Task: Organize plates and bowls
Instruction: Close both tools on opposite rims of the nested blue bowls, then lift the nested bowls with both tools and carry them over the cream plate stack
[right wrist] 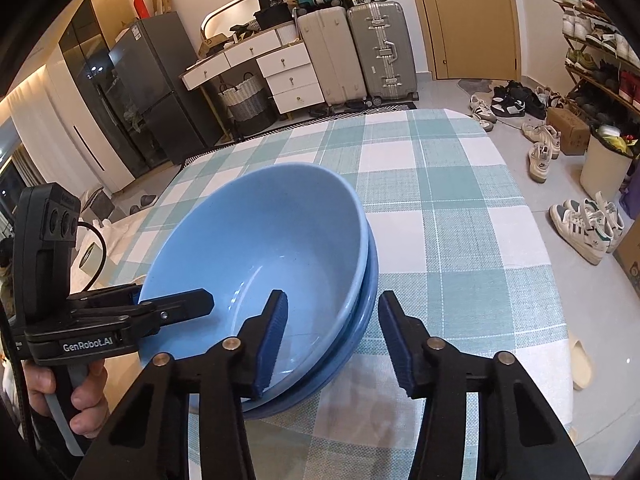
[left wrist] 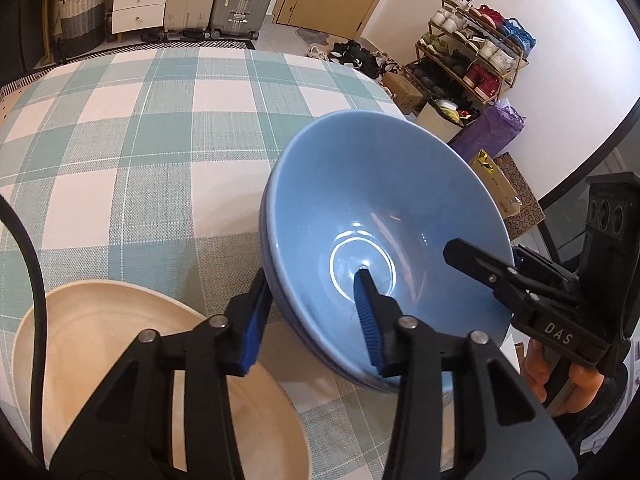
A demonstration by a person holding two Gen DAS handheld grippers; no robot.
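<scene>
Currently, the left wrist view shows the left gripper (left wrist: 316,312) straddling the near-left rim of two stacked blue bowls (left wrist: 384,200), one pad (left wrist: 366,316) inside, one outside; whether the pads press the wall, I cannot tell. The stack sits on the checked tablecloth (left wrist: 140,128), right of a beige plate (left wrist: 120,340). The right gripper (left wrist: 480,264) reaches over the opposite rim.

From the right wrist view, the right gripper (right wrist: 332,336) straddles the stack's (right wrist: 260,232) near-right rim likewise, with its outer pad (right wrist: 394,336) standing clear of the wall.
</scene>
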